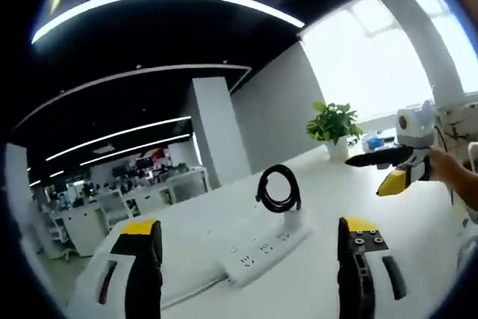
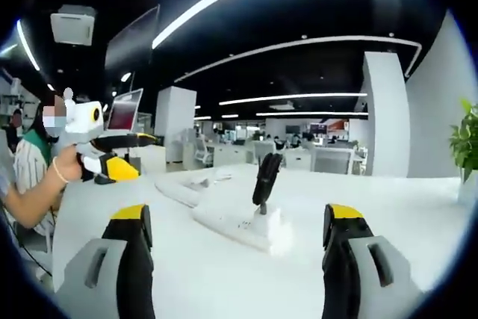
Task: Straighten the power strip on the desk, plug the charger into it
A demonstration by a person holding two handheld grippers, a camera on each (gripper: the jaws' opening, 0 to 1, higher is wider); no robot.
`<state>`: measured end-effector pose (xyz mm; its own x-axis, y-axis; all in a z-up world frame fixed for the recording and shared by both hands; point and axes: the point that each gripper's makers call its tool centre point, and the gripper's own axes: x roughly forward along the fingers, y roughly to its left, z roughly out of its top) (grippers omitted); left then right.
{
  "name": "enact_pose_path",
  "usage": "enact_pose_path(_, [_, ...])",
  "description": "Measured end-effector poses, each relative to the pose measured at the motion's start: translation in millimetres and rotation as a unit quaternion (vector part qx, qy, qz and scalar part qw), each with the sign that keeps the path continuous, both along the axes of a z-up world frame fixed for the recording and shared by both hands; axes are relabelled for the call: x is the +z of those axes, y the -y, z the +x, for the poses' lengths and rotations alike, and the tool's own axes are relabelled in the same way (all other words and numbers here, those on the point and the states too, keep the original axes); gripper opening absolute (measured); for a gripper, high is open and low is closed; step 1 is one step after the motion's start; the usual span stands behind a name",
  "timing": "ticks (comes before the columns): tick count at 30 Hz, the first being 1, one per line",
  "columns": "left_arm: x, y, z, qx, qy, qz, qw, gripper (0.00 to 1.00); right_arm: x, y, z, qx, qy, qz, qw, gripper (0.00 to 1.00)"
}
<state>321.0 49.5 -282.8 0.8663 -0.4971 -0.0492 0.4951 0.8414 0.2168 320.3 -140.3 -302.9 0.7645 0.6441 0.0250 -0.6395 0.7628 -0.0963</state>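
- We are holding the left gripper (image 1: 249, 248) with its jaws spread wide and nothing between them, hovering just above the white desk (image 1: 336, 184).
- We are keeping the right gripper (image 2: 233, 237) just as released, its jaws parted and empty over the same desk.
- Ahead of both pairs of jaws, the white power strip (image 1: 263, 248) is lying flat on the desk, running at a slant across the left gripper view.
- A white charger (image 1: 293, 220) is sitting at the strip's far end, touching it, with its black cable (image 1: 278, 188) coiled in a loop standing above it.
- Farther off, a potted plant (image 1: 334, 126) is standing near the bright window (image 1: 373, 57).
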Motion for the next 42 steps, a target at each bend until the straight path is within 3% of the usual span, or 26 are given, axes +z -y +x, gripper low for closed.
enact_pose_path(12, [-10.9,-12.0,-19.6,0.025,0.012,-0.014,0.9995,0.99,-12.1,6.0,-15.6,0.0,-0.015,0.007,0.9999,0.94])
enact_pose_path(22, [-39.2,-39.6,-32.9,0.061,-0.011,-0.04,0.9973,0.99,-10.7,14.6,-32.5,-0.016,-0.007,0.015,0.9997,0.94])
enact_pose_path(30, [-60.5,-49.0,-44.4,0.069,-0.03,-0.051,0.9958,0.99,-16.7,25.2,-45.0,-0.026,-0.008,0.021,0.9994,0.94])
enact_pose_path(42, [-70.4,-56.9,-64.8,0.08,-0.039,-0.063,0.9941,0.99,-34.6,38.0,-56.6,-0.034,-0.015,0.015,0.9992,0.94])
